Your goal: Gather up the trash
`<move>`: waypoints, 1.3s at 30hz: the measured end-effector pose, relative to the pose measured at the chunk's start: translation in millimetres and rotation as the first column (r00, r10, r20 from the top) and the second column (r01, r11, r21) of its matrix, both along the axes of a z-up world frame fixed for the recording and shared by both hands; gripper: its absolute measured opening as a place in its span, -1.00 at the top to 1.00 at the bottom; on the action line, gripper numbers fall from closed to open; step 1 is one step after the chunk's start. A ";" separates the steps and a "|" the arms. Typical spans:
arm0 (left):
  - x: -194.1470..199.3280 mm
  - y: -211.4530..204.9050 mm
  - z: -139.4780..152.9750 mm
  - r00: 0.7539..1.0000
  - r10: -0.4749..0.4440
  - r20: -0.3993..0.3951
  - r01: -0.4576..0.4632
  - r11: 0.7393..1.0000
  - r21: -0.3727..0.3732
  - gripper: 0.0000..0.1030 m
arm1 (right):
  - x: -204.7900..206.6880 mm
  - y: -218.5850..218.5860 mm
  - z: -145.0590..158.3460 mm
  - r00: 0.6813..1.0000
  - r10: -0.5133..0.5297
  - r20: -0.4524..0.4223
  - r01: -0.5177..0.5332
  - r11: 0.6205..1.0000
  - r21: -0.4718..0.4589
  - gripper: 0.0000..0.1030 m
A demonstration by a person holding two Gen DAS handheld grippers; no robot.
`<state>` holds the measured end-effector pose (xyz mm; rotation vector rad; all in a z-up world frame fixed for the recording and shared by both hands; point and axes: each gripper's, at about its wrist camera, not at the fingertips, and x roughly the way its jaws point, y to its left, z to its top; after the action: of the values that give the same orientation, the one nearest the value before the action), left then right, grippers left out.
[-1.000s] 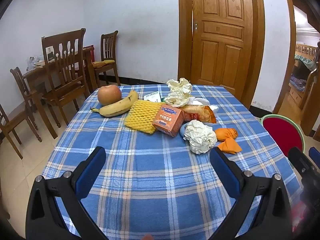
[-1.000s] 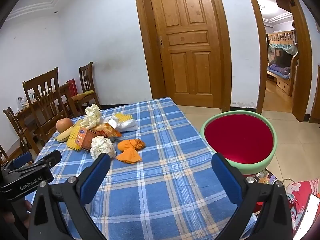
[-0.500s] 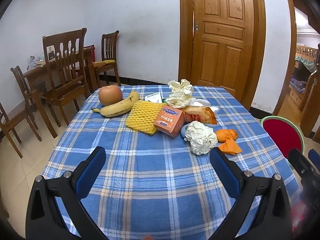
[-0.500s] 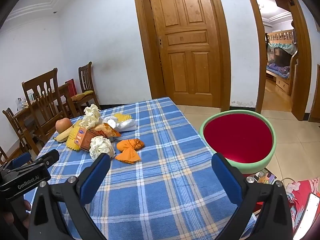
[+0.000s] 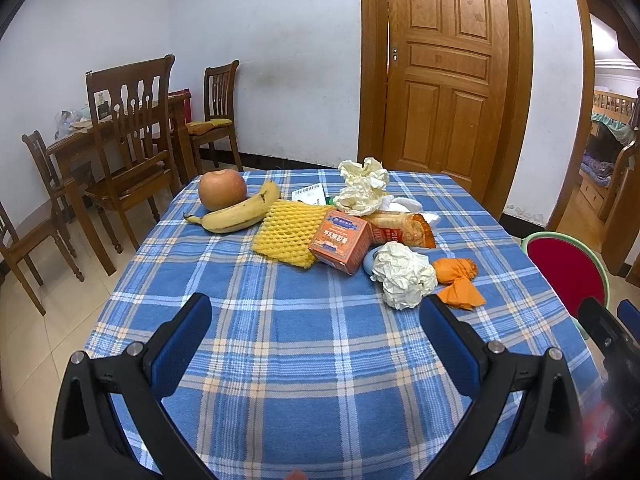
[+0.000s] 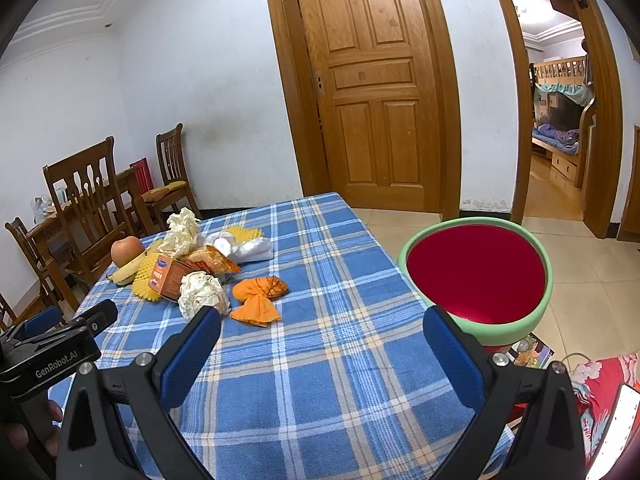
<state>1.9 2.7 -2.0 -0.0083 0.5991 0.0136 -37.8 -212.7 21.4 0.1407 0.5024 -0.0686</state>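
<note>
A pile of trash lies on the blue plaid table: a crumpled white paper ball, an orange wrapper, an orange carton, a yellow foam net, a snack bag and a cream paper wad. The paper ball and orange wrapper also show in the right wrist view. A red bin with a green rim stands beside the table's right edge. My left gripper is open and empty, short of the pile. My right gripper is open and empty over the table.
An apple and a banana lie at the pile's left. Wooden chairs and another table stand to the left. A closed wooden door is behind. An open doorway leads to a bedroom at right.
Both grippers have crept slightly forward toward the pile. Nothing was taken hold of, and the jaws stay open.
</note>
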 end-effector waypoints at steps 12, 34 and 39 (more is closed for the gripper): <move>0.1 4.3 0.7 1.000 0.007 0.005 -0.007 1.000 -0.001 -0.98 | 0.7 1.4 1.3 1.000 0.000 -0.001 0.000 1.000 0.004 -1.00; -0.3 9.1 6.1 1.000 0.013 0.004 -0.013 1.000 -0.002 -0.98 | 1.1 0.7 1.6 1.000 -0.001 -0.002 0.001 1.000 0.006 -1.00; -0.3 9.3 6.7 1.000 0.013 0.004 -0.013 1.000 -0.002 -0.98 | 1.4 0.6 1.1 1.000 -0.001 -0.002 0.001 1.000 0.006 -1.00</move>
<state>1.6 12.0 4.8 -0.0140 0.5955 0.0257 -36.4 -212.1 22.5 0.1473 0.5043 -0.0684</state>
